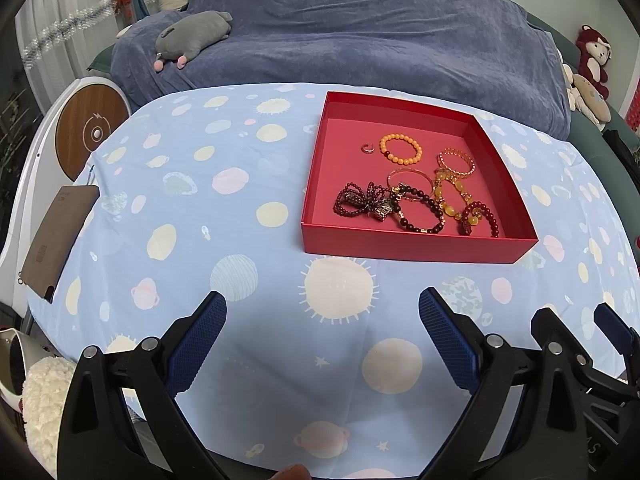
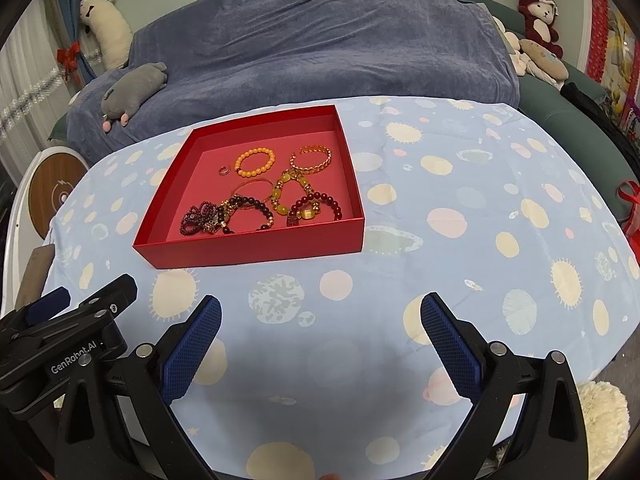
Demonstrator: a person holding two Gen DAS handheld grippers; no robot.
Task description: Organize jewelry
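Lying tangled in the red box (image 1: 416, 242) at centre frame, the bracelets (image 1: 416, 204) are kept corralled on the desk (image 1: 240, 240); left hand-held gripper (image 1: 322, 332) and right hand-held gripper (image 2: 321, 334) are held released, empty, below.

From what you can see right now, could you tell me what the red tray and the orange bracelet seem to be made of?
Red tray: probably matte cardboard, given its thin, flat, sharply folded walls. Orange bracelet: smooth, glossy round beads, possibly plastic or stone; I cannot tell which.
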